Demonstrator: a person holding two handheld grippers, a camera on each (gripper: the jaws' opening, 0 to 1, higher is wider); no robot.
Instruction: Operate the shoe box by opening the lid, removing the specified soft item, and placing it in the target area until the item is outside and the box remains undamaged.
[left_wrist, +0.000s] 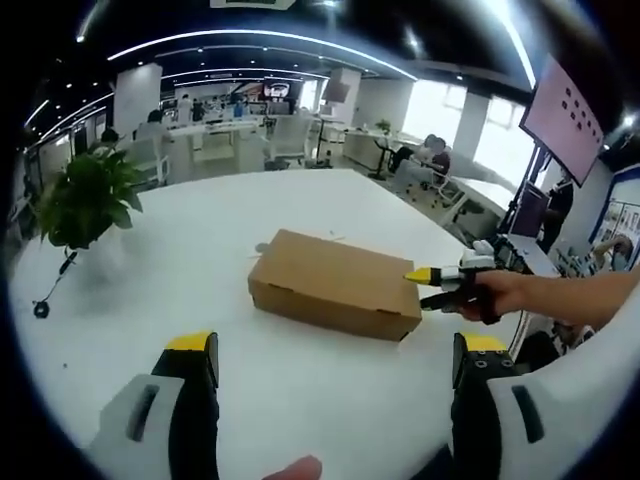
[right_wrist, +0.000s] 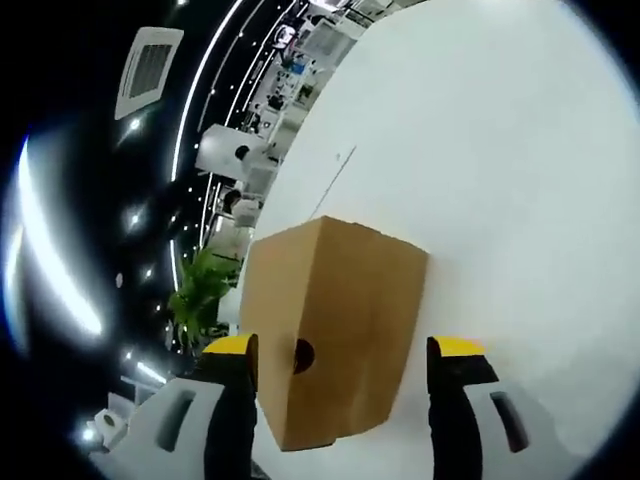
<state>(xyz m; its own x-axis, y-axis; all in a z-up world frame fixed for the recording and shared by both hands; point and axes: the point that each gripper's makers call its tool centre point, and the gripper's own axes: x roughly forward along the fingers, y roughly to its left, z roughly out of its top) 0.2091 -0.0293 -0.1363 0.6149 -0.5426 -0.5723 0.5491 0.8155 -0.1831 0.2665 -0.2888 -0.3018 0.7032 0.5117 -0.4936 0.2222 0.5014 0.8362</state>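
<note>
The table (left_wrist: 300, 400) carries the box (left_wrist: 335, 283), lid still closed, with a plant (left_wrist: 85, 200) well apart on its far side. The soft item cannot be seen; it is presumably inside. The left gripper (left_wrist: 335, 365) hangs back, jaws spread and empty. The right gripper (right_wrist: 345, 370) stands at the box end, jaws spread to either side of it, not yet closed. Step in hand: approach to opening. Next move calls for a light hold at the lid edge, lifting without crushing the cardboard.

Both grippers have black jaws with yellow tips on white housings with dark slots. The right gripper (left_wrist: 428, 287) is gripped by a bare hand (left_wrist: 497, 294), no sleeve showing.
</note>
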